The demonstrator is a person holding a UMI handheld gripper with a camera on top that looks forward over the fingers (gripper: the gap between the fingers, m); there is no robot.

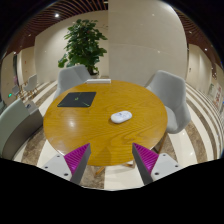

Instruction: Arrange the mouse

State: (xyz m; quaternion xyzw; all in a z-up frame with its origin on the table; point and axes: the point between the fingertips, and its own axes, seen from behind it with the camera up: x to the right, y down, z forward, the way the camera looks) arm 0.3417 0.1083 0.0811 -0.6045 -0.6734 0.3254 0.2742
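A white mouse [121, 117] lies on the round wooden table [95, 128], right of the table's middle. A dark mouse pad [77, 99] lies flat on the far left part of the table. My gripper [112, 160] is open and empty, its purple pads [79, 156] wide apart. It hovers at the near edge of the table, well short of the mouse, which lies beyond the fingers. The mouse and the pad are apart.
Grey chairs stand around the table: one at the far left [72, 77], one at the right [168, 98], one at the near left [20, 125]. A large green plant [83, 42] stands behind the table. A striped floor [205, 130] surrounds it.
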